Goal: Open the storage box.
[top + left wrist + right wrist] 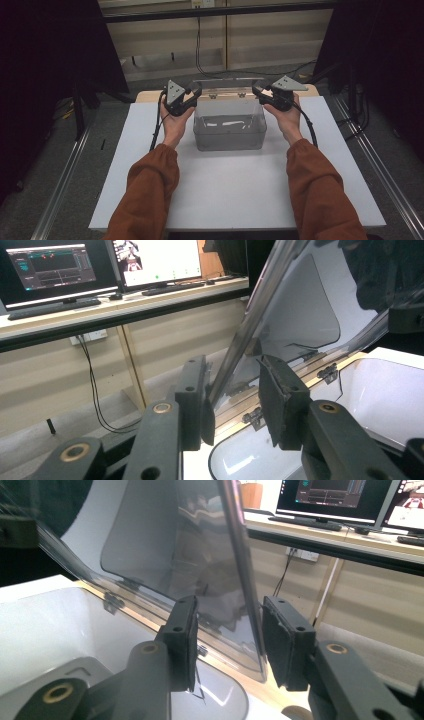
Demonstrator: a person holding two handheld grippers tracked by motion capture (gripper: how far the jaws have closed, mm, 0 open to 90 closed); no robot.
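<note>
We've got clear box mid-table, lid raised (hinged at rear), L gripper straddling lid's edge, pads not pressing, R gripper likewise.

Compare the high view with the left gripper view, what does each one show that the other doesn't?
High view: the orange sleeves, the right gripper and the whole clear box on the white table. Left gripper view: two lit monitors on a bench behind. Both: the left gripper with the raised lid edge between its jaws.
</note>
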